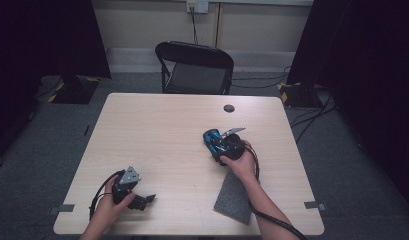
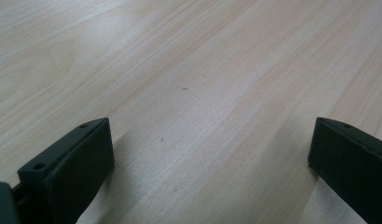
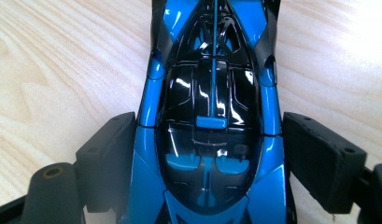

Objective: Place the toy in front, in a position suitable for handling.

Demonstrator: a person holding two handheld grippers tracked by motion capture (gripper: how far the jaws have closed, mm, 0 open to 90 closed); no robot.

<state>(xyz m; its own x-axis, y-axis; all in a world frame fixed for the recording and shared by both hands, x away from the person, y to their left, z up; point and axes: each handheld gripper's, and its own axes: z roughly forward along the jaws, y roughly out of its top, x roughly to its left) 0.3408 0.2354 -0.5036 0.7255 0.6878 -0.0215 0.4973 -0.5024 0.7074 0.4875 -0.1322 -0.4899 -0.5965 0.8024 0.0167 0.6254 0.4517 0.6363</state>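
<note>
Where the table [image 1: 157, 130] carries the blue-and-black toy car [image 1: 217, 141], right of its centre and below the round grommet hole [image 1: 229, 108], the right gripper [image 1: 227, 147] sits over the car w/ the person's right hand [image 1: 243, 162] behind it. In the high view the car is small and half covered by gripper body, so jaw state can't be read there. The right gripper view settles it: the car [image 3: 212, 116] lies lengthwise between the 2 black jaws, the left pad just beside the car's flank, the right pad standing off w/ a sliver of wood showing in the gap. So the fingers are released, straddling the car, not clamping it. Car rests flat on the wood.

Near the car, toward the table's front edge, a grey felt pad [image 1: 234, 197] lies partly under the right forearm; seen from the high view.

Left gripper [image 1: 142, 201] is well apart from the car, at the table's front-left, held by the left hand [image 1: 109, 202]. High view gives its place but not the jaw gap. The left gripper view does: 2 jaws spread wide, bare tabletop [image 2: 193, 84] between them, grasping nothing.

Behind the table, far from the car, stands a black folding chair [image 1: 194, 67].
</note>
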